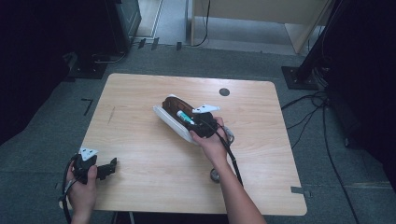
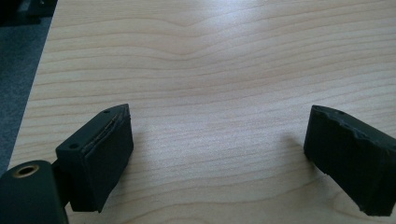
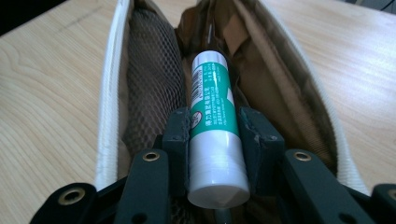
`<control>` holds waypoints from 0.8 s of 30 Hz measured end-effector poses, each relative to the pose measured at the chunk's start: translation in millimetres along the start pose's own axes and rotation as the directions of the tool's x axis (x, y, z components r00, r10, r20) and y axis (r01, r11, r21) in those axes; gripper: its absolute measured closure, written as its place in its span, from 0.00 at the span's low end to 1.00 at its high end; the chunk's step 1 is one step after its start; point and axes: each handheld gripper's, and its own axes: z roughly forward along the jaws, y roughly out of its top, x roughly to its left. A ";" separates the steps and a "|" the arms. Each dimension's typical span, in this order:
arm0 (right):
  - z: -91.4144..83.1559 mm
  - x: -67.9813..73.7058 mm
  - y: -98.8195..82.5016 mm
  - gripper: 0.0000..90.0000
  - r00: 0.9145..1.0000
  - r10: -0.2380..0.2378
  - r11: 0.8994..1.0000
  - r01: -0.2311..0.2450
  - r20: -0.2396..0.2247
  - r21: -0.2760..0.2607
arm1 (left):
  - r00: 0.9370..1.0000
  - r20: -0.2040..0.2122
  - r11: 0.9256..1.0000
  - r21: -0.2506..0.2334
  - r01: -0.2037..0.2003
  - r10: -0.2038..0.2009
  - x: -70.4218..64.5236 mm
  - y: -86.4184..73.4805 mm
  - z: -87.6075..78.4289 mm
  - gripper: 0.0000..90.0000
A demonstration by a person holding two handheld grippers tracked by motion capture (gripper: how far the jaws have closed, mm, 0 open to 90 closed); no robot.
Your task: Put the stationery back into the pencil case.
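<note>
An open pencil case [image 1: 175, 119] with a white outside and a brown lining lies near the middle of the table. My right gripper [image 1: 195, 122] is shut on a green and white glue stick [image 1: 185, 117] and holds it over the case's opening. In the right gripper view the glue stick [image 3: 214, 116] sits between the two black pads, pointing into the pencil case [image 3: 154, 79], above its mesh pocket. My left gripper [image 1: 111, 166] rests near the table's front left corner. In the left gripper view its jaws stand wide apart over bare wood, so the left gripper [image 2: 219, 154] is open.
The wooden table [image 1: 140, 154] has a round dark cable hole [image 1: 224, 92] at its back right. A small round object [image 1: 215, 175] lies by the right forearm. Black stands and cables [image 1: 322, 107] lie on the floor around the table.
</note>
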 end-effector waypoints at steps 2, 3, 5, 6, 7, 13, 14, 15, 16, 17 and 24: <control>2.3 -0.7 -1.8 0.73 1.000 0.004 1.000 -0.004 -0.002 0.010 | 1.000 0.000 1.000 0.000 0.000 0.000 0.0 0.0 0.0 0.09; 3.3 -1.4 -3.0 0.72 1.000 0.007 1.000 -0.007 -0.004 0.015 | 1.000 0.000 1.000 0.000 0.000 0.000 0.0 0.0 0.0 0.09; 5.4 -2.3 -5.4 0.72 1.000 0.010 1.000 -0.010 -0.006 0.029 | 1.000 0.000 1.000 0.000 0.000 0.000 0.0 0.0 0.0 0.09; 6.6 -2.4 -6.6 0.72 1.000 0.013 0.999 -0.013 -0.005 0.033 | 1.000 0.000 1.000 0.000 0.000 0.000 0.0 0.0 0.0 0.09; 7.8 -2.6 -7.6 0.72 1.000 0.016 0.999 -0.016 -0.011 0.035 | 1.000 0.000 1.000 0.000 0.000 0.000 0.0 0.0 0.0 0.09; 11.3 -5.0 -9.1 0.72 1.000 0.020 0.999 -0.020 -0.011 0.041 | 1.000 0.000 1.000 0.000 0.000 0.000 0.0 0.0 0.0 0.09; 11.7 -5.0 -9.5 0.72 1.000 0.027 0.998 -0.026 -0.013 0.050 | 1.000 0.000 1.000 0.000 0.000 0.000 0.0 0.0 0.0 0.09; 12.3 -5.5 -10.0 0.72 0.999 0.030 0.998 -0.029 -0.022 0.059 | 1.000 0.000 1.000 0.000 0.000 0.000 0.0 0.0 0.0 0.09; 13.0 -6.0 -10.5 0.72 0.999 0.028 0.998 -0.027 -0.026 0.062 | 1.000 0.000 1.000 0.000 0.000 0.000 0.0 0.0 0.0 0.09; 13.3 -6.0 -11.0 0.72 0.999 0.032 0.997 -0.030 -0.025 0.066 | 1.000 0.000 1.000 0.000 0.001 -0.001 -0.1 0.0 0.0 0.09; 18.2 -7.8 -14.2 0.72 1.000 0.004 0.992 -0.006 0.015 0.127 | 1.000 0.000 1.000 0.000 0.000 0.000 0.0 0.0 0.0 0.09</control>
